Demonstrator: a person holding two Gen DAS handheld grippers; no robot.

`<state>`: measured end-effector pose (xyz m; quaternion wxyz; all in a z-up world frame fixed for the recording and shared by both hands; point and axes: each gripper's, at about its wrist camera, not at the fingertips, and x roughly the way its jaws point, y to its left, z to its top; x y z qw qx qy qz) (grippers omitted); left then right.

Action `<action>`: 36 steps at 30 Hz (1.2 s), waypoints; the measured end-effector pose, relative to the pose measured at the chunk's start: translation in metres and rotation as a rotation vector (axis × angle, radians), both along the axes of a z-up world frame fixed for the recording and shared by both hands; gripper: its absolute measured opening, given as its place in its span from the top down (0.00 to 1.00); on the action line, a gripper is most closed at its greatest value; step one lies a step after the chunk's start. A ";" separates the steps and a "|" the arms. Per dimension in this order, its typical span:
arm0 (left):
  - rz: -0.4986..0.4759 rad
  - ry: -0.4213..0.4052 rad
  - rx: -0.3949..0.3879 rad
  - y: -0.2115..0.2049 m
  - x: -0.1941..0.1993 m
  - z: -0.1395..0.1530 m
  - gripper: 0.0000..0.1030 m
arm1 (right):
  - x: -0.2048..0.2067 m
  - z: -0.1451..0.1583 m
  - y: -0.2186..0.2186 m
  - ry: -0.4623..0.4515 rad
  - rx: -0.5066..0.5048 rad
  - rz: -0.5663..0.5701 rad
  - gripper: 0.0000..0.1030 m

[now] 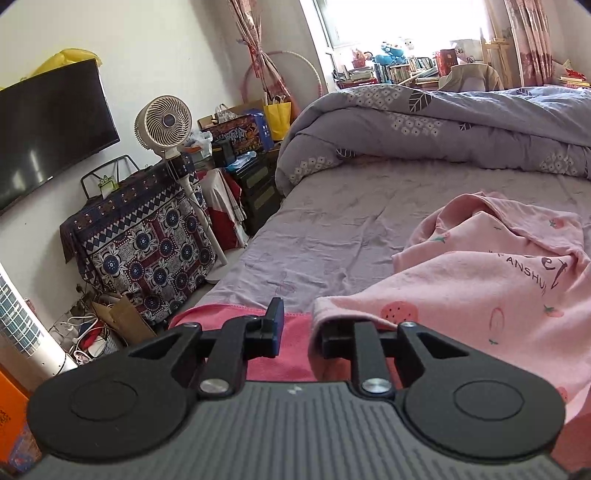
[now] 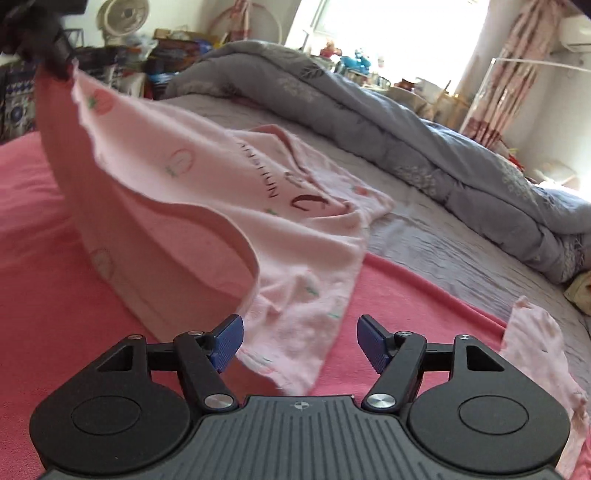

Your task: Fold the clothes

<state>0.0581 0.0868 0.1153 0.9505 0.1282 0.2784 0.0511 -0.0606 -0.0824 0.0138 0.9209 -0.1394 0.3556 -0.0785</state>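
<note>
Closest to the right wrist camera, the right gripper [image 2: 300,341] hangs with its blue-padded fingers [image 2: 228,341] wide apart and nothing between them, just above the near hem of a pale pink strawberry-print T-shirt [image 2: 303,236]. That shirt lies partly on a hot-pink blanket [image 2: 44,236] spread over the bed, with its far part on the lilac bedsheet [image 2: 450,251]. One corner of it is lifted high at upper left, where the left gripper [image 2: 55,48] shows dark and blurred, pinching the cloth. A second piece of pale pink fabric [image 2: 535,343] lies at the right edge.

From the left wrist camera, the left gripper [image 1: 298,334] has shirt fabric [image 1: 480,295] draped over its right finger; its left finger [image 1: 275,325] stands bare, and whether the two meet on the cloth I cannot tell from this view. Beyond, the bedsheet [image 1: 332,229] runs to a rolled grey leaf-print duvet [image 1: 424,125]. Beside the bed stand a white pedestal fan [image 1: 164,122], a patterned cloth-covered cabinet [image 1: 147,251] and a wall-mounted television [image 1: 48,129], with a bright window [image 1: 399,18] farthest off.
</note>
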 end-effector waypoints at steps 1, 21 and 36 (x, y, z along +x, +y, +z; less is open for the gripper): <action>-0.001 0.001 0.002 0.001 0.001 0.000 0.73 | 0.005 -0.003 0.003 0.023 0.001 -0.010 0.41; -0.004 0.003 0.015 0.005 0.005 0.007 0.70 | 0.029 -0.022 -0.003 -0.005 -0.030 -0.162 0.32; 0.029 0.002 0.028 0.013 0.000 0.008 0.61 | -0.010 -0.032 -0.049 0.038 -0.135 -0.178 0.32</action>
